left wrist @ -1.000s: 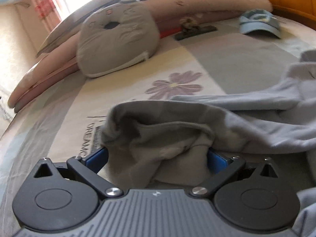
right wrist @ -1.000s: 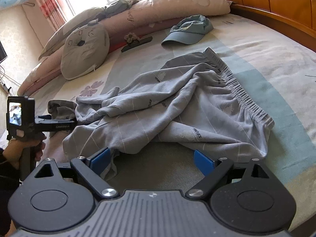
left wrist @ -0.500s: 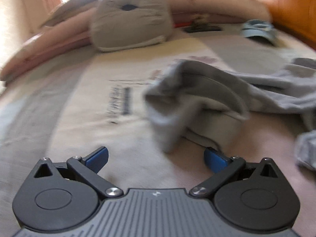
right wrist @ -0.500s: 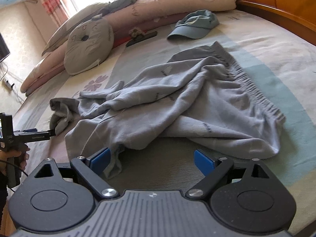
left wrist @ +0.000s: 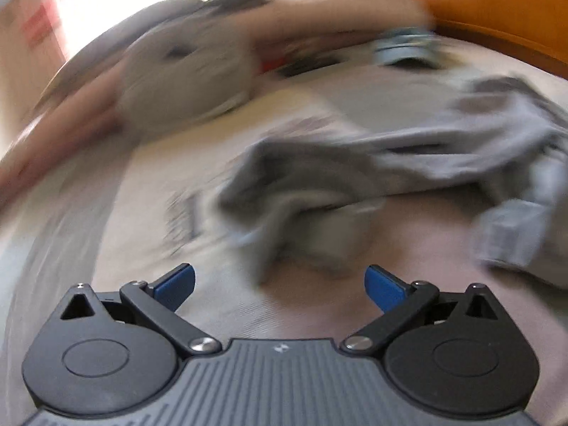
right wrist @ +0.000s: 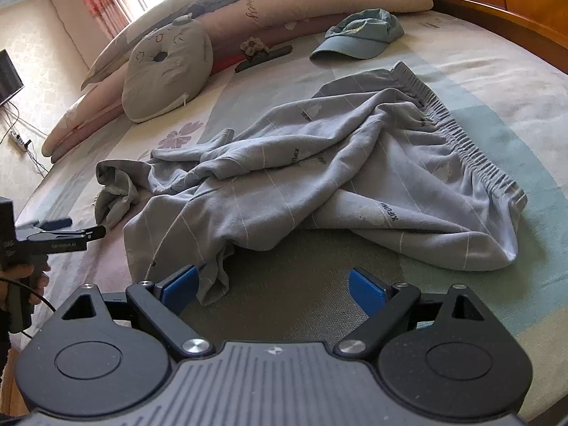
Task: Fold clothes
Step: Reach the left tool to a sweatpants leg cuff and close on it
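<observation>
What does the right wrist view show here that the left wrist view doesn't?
Only the right wrist view shows the trousers' elastic waistband, the left gripper from outside with a hand on its handle, and the right gripper open. Only the left wrist view looks between the left gripper's open fingers. Both share the grey trousers, the blue cap and the grey cushion.

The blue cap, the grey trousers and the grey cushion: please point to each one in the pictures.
blue cap [right wrist: 358, 37], right wrist view, on its crown.
grey trousers [right wrist: 355, 177], right wrist view, on the middle folds.
grey cushion [right wrist: 167, 71], right wrist view, on its front face.
</observation>
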Tool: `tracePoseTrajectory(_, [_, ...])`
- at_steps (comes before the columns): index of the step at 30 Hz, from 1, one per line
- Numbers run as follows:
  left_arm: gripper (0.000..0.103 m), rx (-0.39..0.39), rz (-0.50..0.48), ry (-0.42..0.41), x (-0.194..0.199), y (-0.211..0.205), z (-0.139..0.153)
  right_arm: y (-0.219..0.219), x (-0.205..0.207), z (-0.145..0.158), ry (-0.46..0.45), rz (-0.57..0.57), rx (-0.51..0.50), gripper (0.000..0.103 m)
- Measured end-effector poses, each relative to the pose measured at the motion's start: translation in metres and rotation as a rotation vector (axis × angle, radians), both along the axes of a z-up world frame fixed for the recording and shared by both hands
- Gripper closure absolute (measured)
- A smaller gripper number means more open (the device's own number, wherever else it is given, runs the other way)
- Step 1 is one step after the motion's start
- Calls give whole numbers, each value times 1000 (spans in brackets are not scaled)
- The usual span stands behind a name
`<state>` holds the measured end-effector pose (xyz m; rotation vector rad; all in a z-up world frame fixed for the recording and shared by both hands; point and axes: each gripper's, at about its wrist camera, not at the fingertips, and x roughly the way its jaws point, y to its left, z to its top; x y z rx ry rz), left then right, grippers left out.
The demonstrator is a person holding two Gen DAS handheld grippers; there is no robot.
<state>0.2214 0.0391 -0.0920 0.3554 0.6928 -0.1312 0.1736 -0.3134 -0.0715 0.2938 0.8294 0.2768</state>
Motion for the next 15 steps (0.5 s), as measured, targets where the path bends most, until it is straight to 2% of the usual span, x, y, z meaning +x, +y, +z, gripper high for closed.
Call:
tracePoseTrajectory(4, [2,91,-199,-16,-7,-43,-1,-1,2,0,-4,-6,0,9])
tracePoseTrajectory(6, [2,110,-229,12,3,-56,-10,-1,2,0,-3,-8,7,9])
tracePoseTrajectory(8, [0,80,-195,39,16,-56,-18,-1,1,0,-4,-8,5,9])
tracePoseTrajectory(12, [0,-11,-65,78,43,-35,-14,-4,-2,0,-5,-9,-3,9])
tracePoseTrajectory(15, [2,40,17,69,54,-21,-13,-11,-2,-1,-3,-31,-6,9])
